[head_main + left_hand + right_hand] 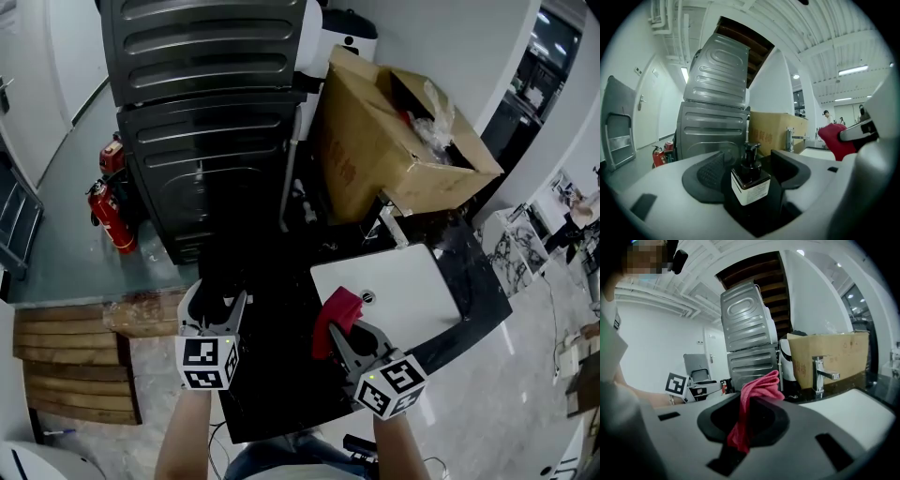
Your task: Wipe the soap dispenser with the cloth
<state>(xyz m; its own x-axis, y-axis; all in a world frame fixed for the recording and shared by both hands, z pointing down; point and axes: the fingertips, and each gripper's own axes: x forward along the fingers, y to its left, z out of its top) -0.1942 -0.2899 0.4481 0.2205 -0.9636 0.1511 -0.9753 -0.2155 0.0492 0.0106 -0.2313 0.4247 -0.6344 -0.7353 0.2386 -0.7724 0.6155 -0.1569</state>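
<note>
A dark pump soap dispenser [750,182] with a white label stands upright on the black counter [281,375]. It is between the jaws of my left gripper [217,302], which stand wide with a gap on each side of the bottle, so they are open. In the head view the bottle is lost against the dark counter. To its right, my right gripper [345,330] is shut on a bunched red cloth [337,309], which sticks up out of the jaws and hangs down between them [757,390]. The cloth [834,140] sits clear of the bottle, to its right.
A white sink basin [412,291] with a chrome faucet [819,376] lies right of the grippers. An open cardboard box [384,141] sits behind it. Stacked grey appliances [211,122] rise beyond the counter, with red fire extinguishers [111,216] on the floor to their left.
</note>
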